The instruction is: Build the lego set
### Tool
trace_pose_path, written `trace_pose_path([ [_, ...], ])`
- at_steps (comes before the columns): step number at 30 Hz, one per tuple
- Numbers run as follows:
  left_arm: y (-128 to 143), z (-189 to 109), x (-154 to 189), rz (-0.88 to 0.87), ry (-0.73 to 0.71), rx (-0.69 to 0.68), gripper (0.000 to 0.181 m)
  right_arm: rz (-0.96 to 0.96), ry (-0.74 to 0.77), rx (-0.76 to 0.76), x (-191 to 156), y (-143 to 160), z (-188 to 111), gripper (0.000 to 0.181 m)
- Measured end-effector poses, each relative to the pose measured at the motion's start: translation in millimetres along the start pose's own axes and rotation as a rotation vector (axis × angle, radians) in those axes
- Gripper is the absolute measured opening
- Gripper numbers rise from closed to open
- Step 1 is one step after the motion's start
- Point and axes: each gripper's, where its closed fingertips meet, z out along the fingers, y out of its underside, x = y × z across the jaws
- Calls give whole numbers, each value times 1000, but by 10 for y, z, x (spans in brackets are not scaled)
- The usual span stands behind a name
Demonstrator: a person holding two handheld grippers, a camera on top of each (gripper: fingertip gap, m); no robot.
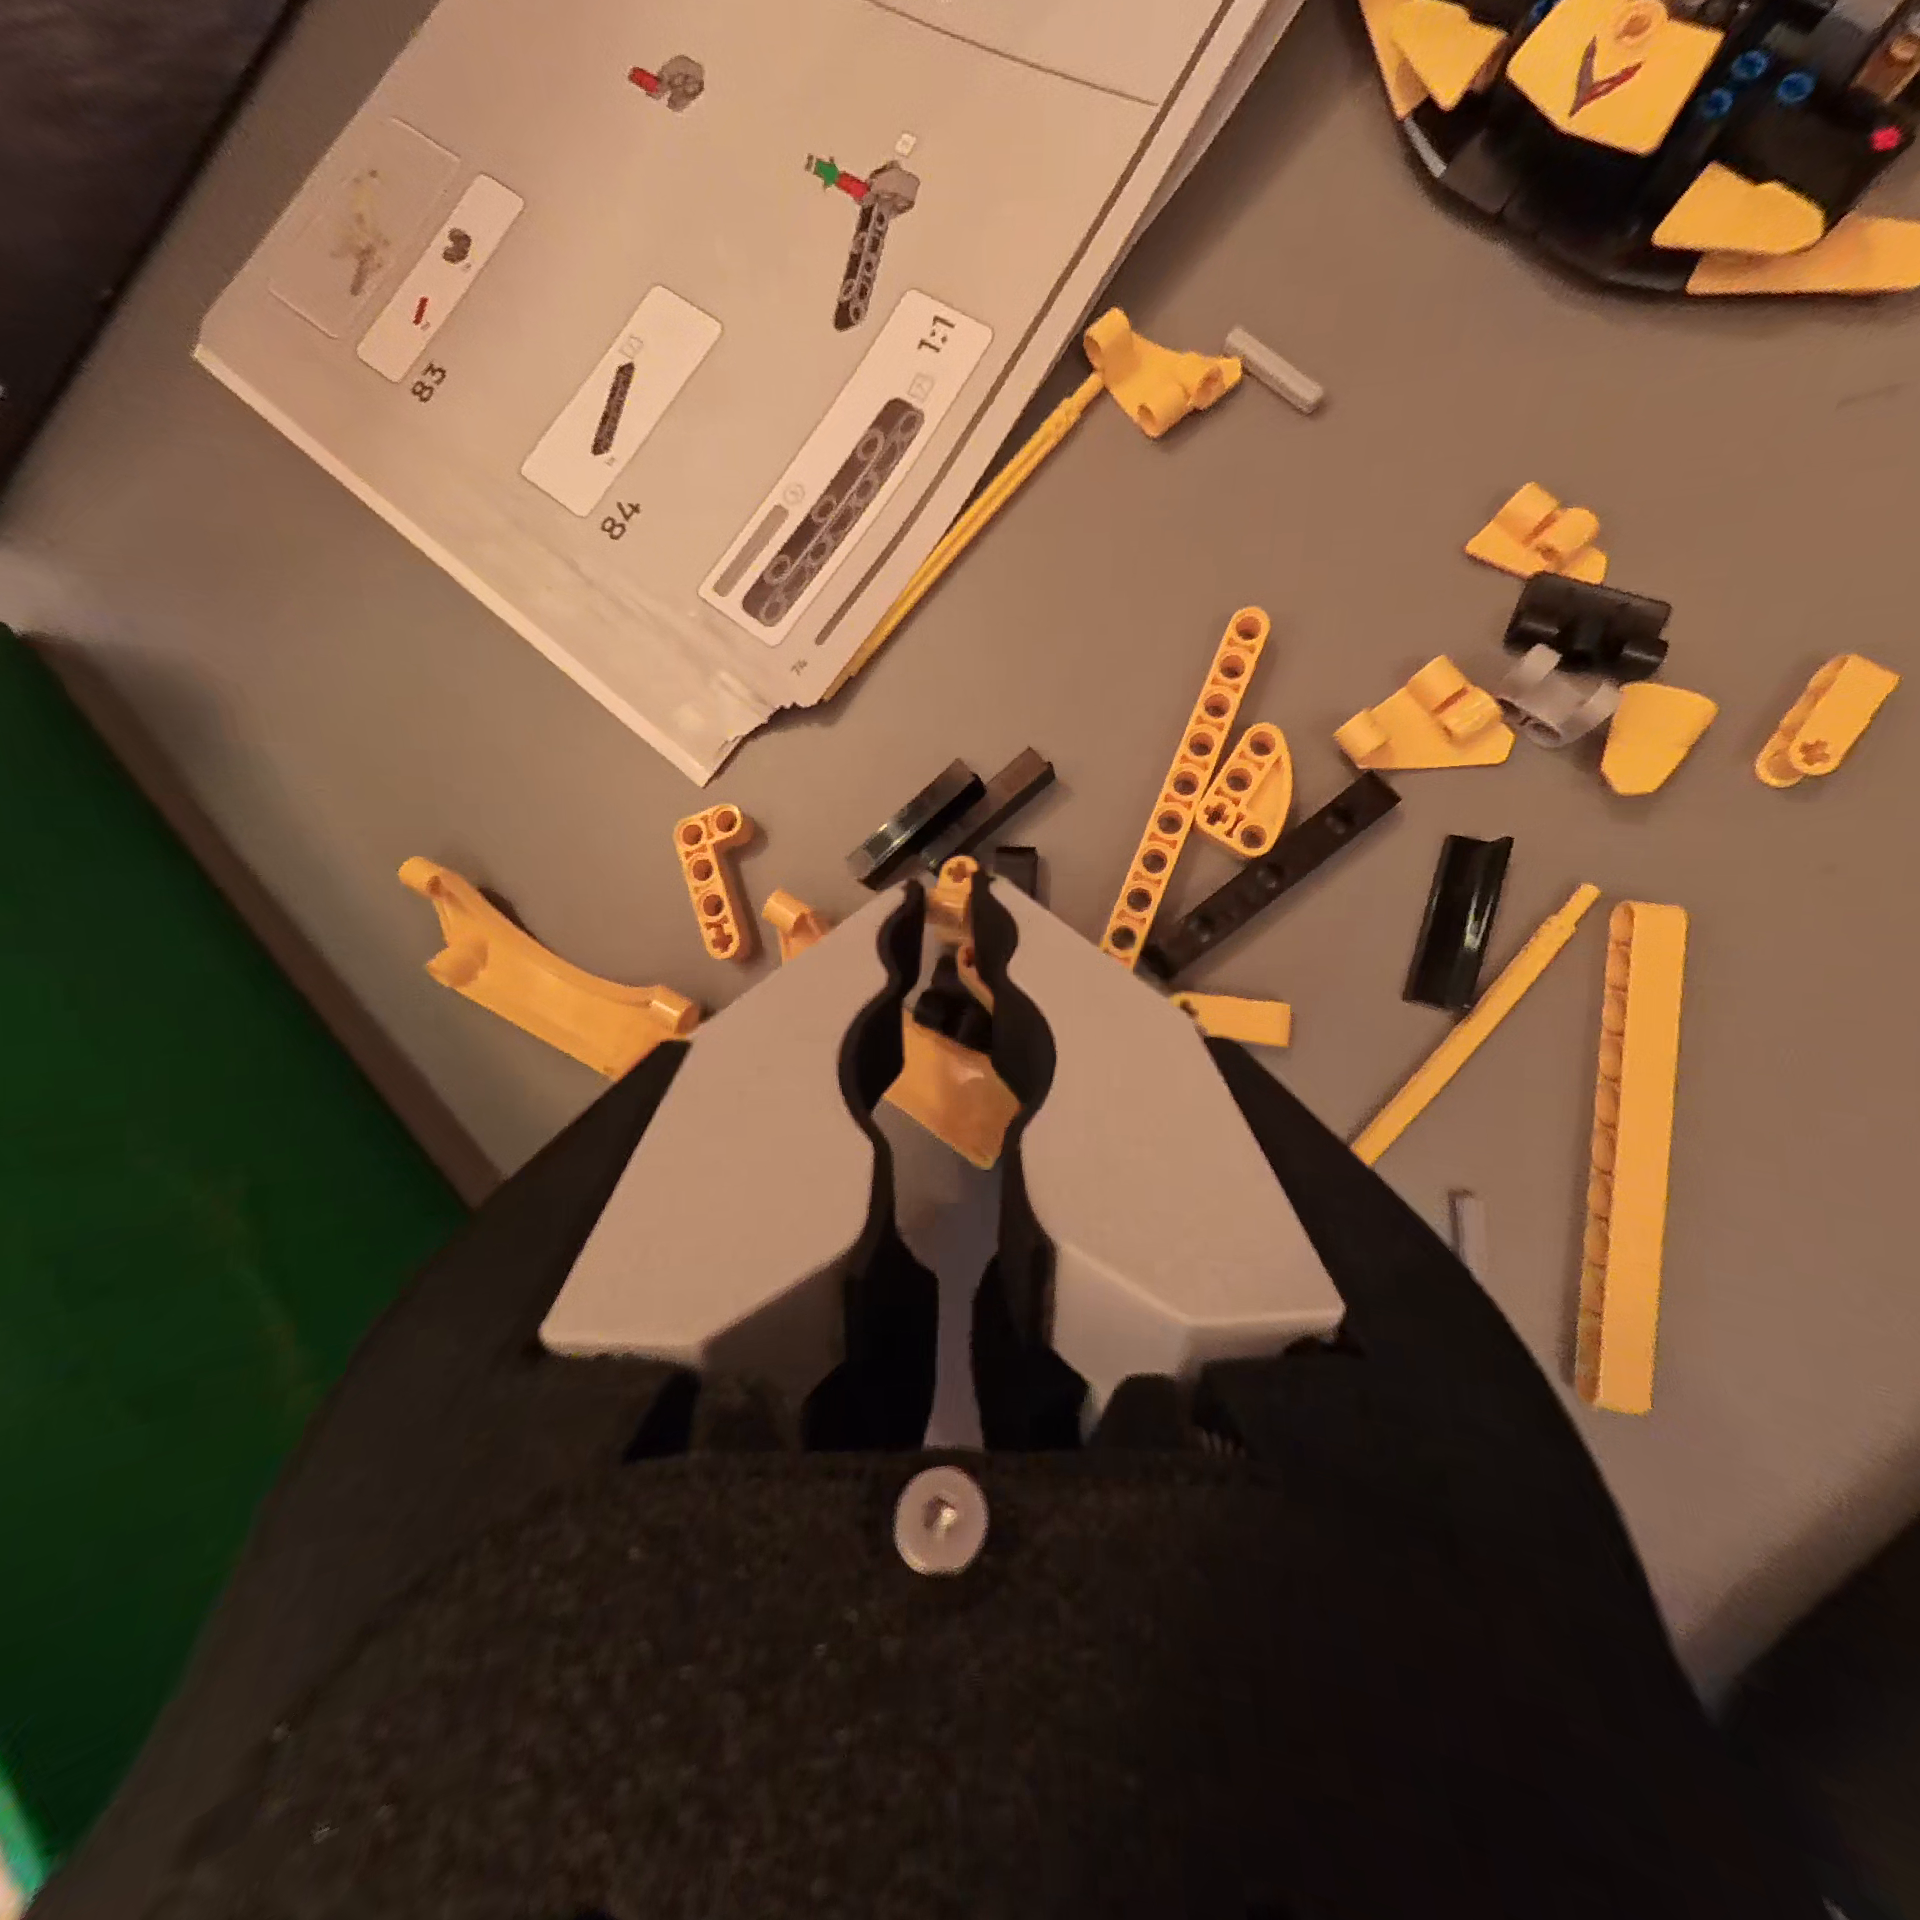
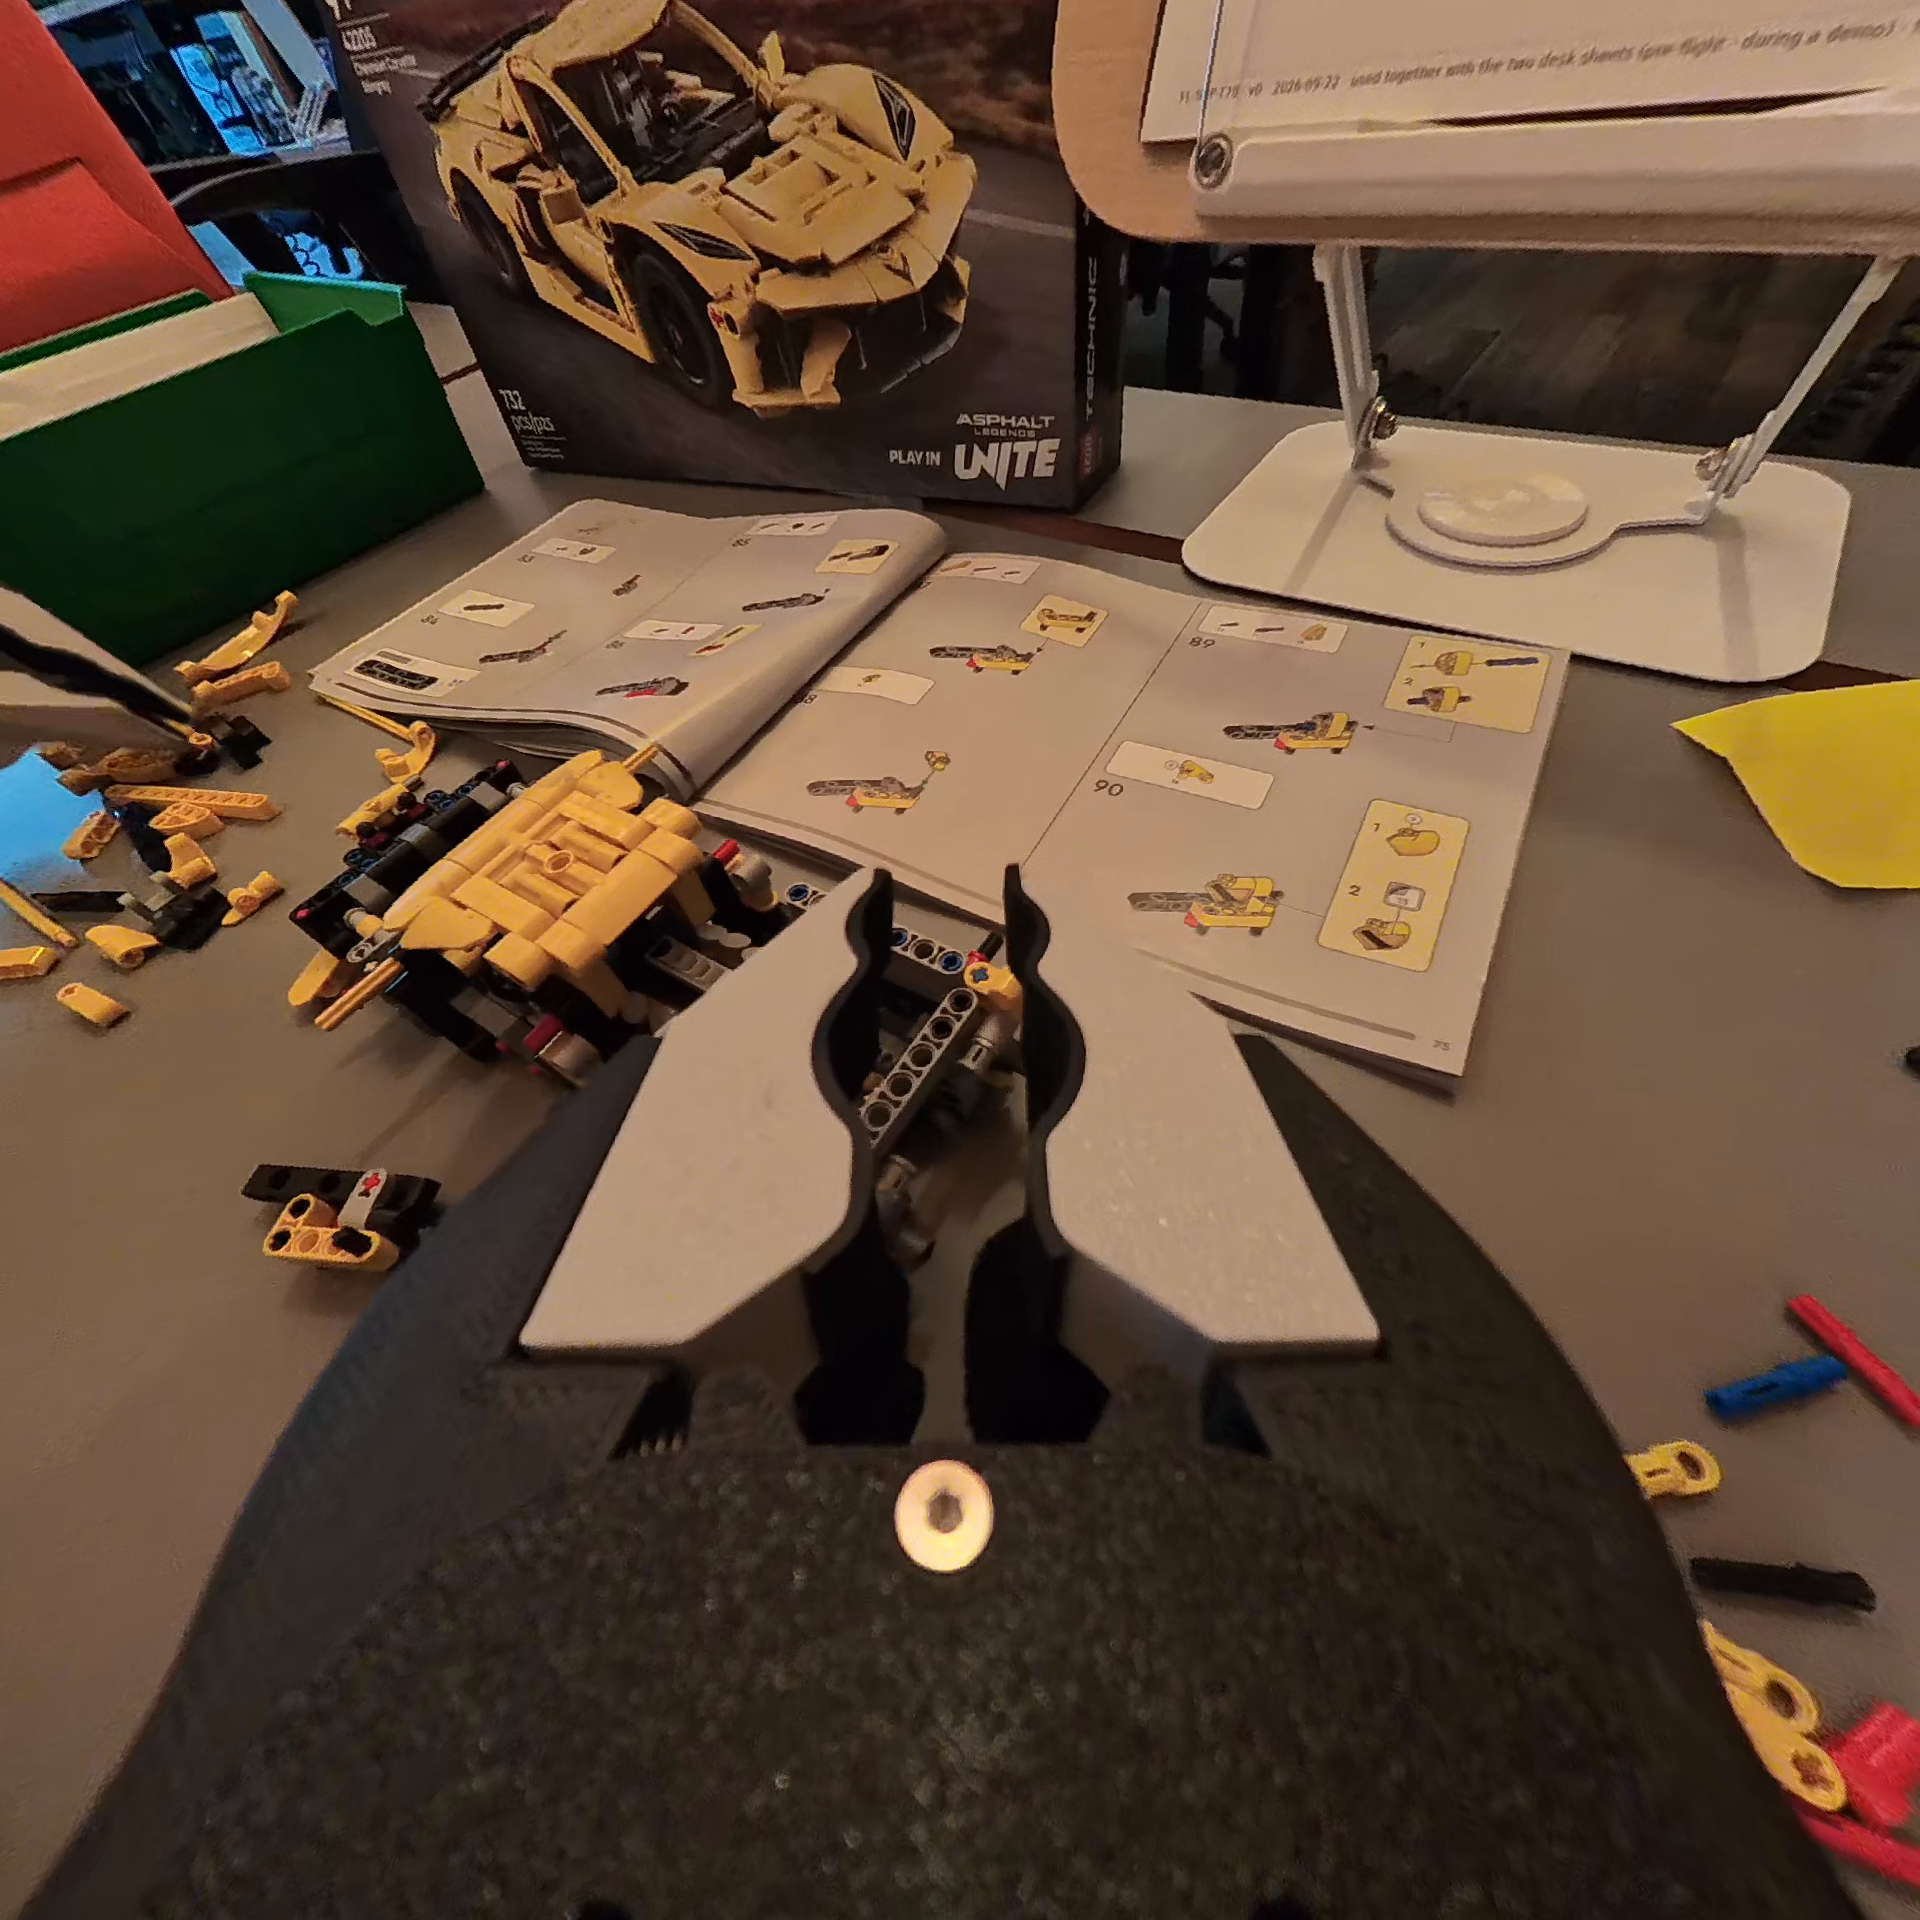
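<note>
Left tool [image 1: 948, 899] nearly together, pinching a small yellow piece [image 1: 953, 888] at the tips, above loose yellow and black pieces [image 1: 1184, 790] scattered ahead and to its right on the grey worktop [image 1: 1143, 540]. Right tool [image 2: 948, 914] apart, gripping nothing, a grey holed beam [image 2: 920, 1060] lying between its fingers. Half-built yellow car [image 2: 540, 883] ahead-left of that tool, open instruction booklet [image 2: 1039, 727] just beyond.

The instruction booklet [image 2: 935, 727] lies open on the counter [image 2: 1558, 1195]; the part-built car [image 2: 520, 894] at its 8 o'clock, the set box [image 2: 727, 260] behind at 12 o'clock.
</note>
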Motion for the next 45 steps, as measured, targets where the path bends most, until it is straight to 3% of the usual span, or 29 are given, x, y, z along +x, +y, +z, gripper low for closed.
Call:
trace_pose_path([
  [5, 85, -308, -259, -12, -111, -37, 8, 11, -3, 10, 8, -21, -15, 20],
  [10, 172, -727, -345, -177, -144, 37, 8, 13, -13, 17, -16, -45, -28, 20],
  [14, 392, -561, 46, -260, -22, 14, 8, 11, -22, 15, -42, -44, -25, 20],
  [18, 373, -461, 258, -310, 45, 69, 8, 11, -27, 11, -59, -31, -16, 20],
  [26, 466, -407, 501, -161, 51, 34, 14, 13, -24, 14, -50, -38, -24, 20],
  [35, 199, -657, 773, 0, 87, 125, 35, 12, -30, 9, -64, -30, -21, 20],
  [39, 118, -753, 897, -36, 120, 173, 34, 16, -31, 16, -62, -45, -34, 20],
  [41, 68, -787, 946, -43, 122, 200, 24, 18, -33, 19, -64, -54, -38, 20],
  [45, -11, -713, 1093, -6, 97, 161, 26, 16, -38, 13, -81, -42, -30, 20],
])
